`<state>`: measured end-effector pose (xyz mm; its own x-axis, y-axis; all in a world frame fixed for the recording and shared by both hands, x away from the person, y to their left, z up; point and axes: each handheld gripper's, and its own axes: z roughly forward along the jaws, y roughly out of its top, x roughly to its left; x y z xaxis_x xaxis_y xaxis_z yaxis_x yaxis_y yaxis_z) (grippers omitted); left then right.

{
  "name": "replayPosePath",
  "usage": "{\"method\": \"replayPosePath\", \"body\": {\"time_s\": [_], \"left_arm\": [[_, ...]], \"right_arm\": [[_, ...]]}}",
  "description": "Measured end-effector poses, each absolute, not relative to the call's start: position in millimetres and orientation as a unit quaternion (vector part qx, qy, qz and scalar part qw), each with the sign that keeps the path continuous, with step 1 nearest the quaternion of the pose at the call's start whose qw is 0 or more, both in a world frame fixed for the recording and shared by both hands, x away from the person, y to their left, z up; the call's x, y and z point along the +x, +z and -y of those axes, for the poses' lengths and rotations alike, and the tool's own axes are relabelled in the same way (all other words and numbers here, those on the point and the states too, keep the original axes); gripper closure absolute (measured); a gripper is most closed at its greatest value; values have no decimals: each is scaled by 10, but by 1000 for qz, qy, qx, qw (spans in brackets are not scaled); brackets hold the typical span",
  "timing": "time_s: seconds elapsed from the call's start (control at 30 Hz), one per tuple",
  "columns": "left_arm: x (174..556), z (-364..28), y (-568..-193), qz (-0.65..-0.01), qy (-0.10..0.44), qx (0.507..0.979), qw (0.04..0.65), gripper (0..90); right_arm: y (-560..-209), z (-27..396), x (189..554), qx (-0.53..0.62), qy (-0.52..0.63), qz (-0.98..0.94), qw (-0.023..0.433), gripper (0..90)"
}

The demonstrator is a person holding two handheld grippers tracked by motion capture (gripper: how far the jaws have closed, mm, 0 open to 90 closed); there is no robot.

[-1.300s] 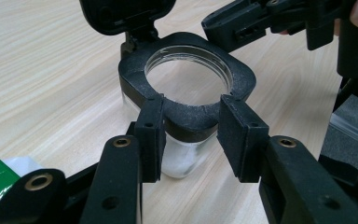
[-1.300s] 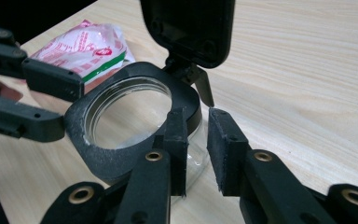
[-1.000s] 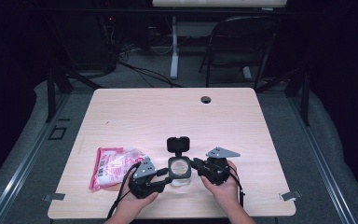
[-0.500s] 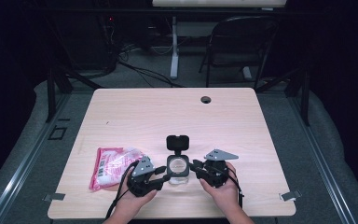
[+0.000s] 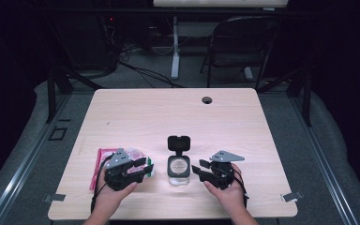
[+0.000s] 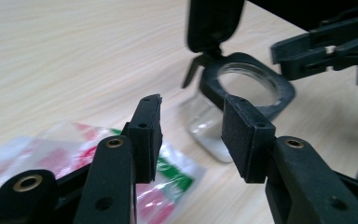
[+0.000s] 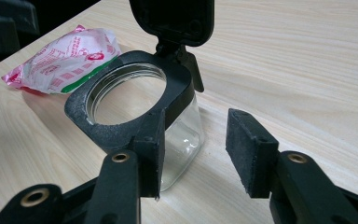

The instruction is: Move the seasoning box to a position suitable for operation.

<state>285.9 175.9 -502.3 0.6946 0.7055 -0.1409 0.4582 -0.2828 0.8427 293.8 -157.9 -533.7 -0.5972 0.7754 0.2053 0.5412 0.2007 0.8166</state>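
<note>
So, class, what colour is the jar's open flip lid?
Black; the lid shows best in the right gripper view.

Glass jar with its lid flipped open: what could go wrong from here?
The jar stands free, and the right gripper has just opened right beside its rim, so a nudge might tip it. The left gripper hangs open over the snack packet; a shallow pinch could slip off the film.

I work on a pale wooden table [image 5: 140, 117] with a small round hole [image 5: 207, 100] near its far edge. Beyond it I see a black chair [image 5: 243, 42], a white post [image 5: 175, 51] and loose cables [image 5: 136, 70] on the grey floor [image 5: 318, 140].
</note>
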Motion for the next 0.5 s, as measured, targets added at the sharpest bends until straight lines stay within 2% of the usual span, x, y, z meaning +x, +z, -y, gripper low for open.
{"method": "replayPosePath", "body": {"time_s": [0.13, 0.37, 0.5], "left_arm": [[2784, -1941, -4952, -367, 180, 787, 462, 524], [2518, -2384, -5113, -393, 184, 771, 466, 472], [2440, -2594, -5230, -417, 183, 772, 444, 499]], "right_arm": [[-5336, 1605, 2924, 428, 464, -764, 131, 553], [-5339, 1670, 2918, 435, 472, -755, 134, 538], [-5354, 1671, 2927, 437, 468, -757, 131, 532]]}}
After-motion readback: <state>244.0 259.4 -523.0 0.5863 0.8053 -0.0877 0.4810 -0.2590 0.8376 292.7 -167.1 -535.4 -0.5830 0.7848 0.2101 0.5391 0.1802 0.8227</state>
